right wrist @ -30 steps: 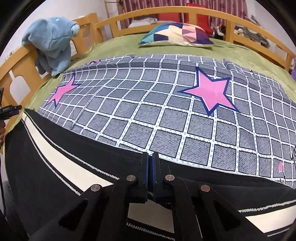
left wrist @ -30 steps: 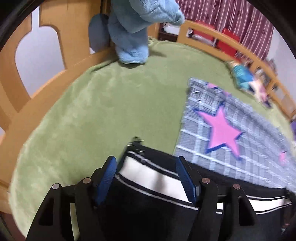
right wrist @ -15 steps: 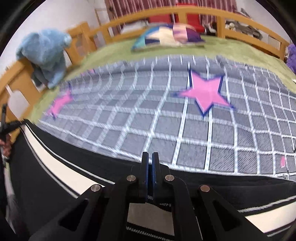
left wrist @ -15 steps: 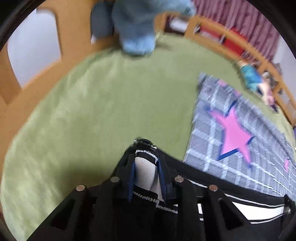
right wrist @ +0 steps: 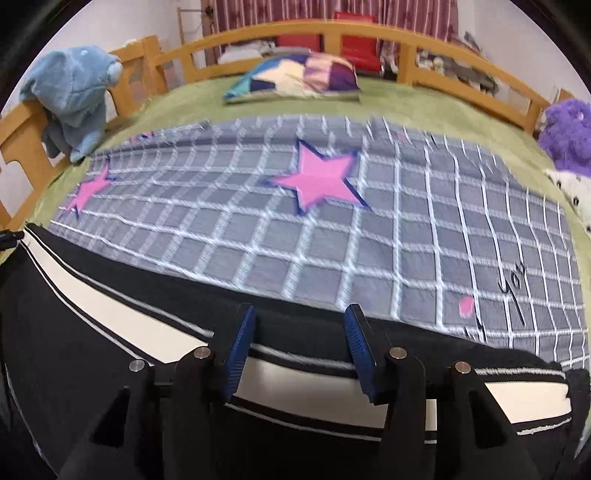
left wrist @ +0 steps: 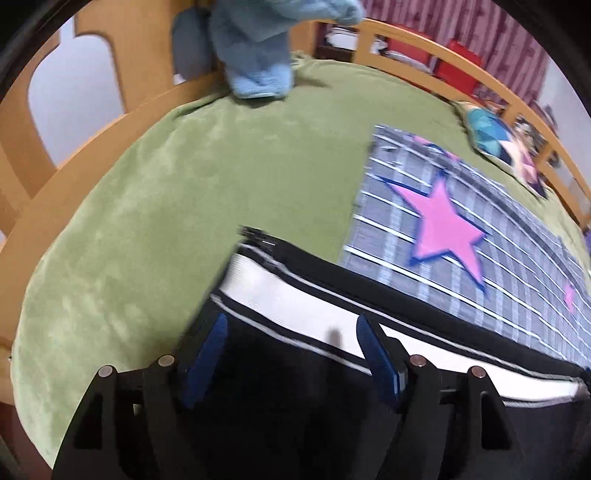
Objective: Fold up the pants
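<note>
Right wrist view: black pants (right wrist: 110, 362) with a white stripe lie beside a star-patterned blanket (right wrist: 332, 229); right gripper (right wrist: 299, 332) and left gripper (left wrist: 291, 343) jaws are opening, gripping nothing.

Both tongs, left (left wrist: 290, 345) and right (right wrist: 299, 338), opening (pants (right wrist: 110, 332) seemingly released)

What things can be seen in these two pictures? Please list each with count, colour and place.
pants: one, black with white stripe, near edge of bed
blanket: one, grey grid with pink stars, on green cover
pillow: one, multicoloured, far end
plush toys: blue on left rail, purple at right
bed rail: wooden, around bed
left gripper: fingers opening over pants
right gripper: fingers opening over pants
</note>
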`<state>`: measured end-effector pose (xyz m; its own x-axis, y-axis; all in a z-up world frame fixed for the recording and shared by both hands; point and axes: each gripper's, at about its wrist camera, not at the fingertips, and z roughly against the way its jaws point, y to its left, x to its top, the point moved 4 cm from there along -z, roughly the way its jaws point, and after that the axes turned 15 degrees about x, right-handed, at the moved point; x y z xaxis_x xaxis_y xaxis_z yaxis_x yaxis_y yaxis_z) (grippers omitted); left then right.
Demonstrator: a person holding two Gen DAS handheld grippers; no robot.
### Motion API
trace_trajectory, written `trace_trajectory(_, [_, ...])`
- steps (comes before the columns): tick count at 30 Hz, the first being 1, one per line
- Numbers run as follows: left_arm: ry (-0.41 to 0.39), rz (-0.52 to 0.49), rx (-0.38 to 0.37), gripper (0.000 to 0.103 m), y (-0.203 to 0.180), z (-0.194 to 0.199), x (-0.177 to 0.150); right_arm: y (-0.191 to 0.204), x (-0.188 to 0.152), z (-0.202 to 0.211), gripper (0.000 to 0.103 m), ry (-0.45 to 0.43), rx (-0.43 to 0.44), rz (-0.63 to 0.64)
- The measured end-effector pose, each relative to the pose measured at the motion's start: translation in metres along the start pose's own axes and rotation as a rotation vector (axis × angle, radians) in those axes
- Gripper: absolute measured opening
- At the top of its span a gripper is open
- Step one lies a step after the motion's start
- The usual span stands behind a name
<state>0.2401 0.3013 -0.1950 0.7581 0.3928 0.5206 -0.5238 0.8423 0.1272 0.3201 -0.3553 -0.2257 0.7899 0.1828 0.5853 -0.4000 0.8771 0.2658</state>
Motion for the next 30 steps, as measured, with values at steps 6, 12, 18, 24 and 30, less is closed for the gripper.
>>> trace_trajectory(6, [0.003, -0.037, -0.035, 0.071, -0.024, 0.032, -0.014, -0.003, -0.003, -0.028, 0.016, 0.031, -0.040, 0.116])
trace_trajectory(12, [-0.034, -0.081, -0.002, 0.071, -0.016, 0.065, -0.033, 0.005, -0.003, -0.023, 0.003, -0.016, -0.050, 0.129])
trace_trajectory(18, [-0.038, -0.054, 0.042, 0.071, 0.020, 0.078, -0.052, -0.013, 0.027, 0.002, 0.000, -0.139, -0.037, -0.005])
trace_trajectory(24, [0.019, 0.002, 0.006, 0.071, 0.049, 0.071, -0.074, -0.002, 0.013, -0.005, 0.054, -0.041, 0.050, 0.037])
trace_trajectory(30, [0.072, -0.012, -0.024, 0.071, 0.037, 0.055, -0.093, 0.006, -0.006, -0.027, 0.069, 0.083, 0.051, 0.161])
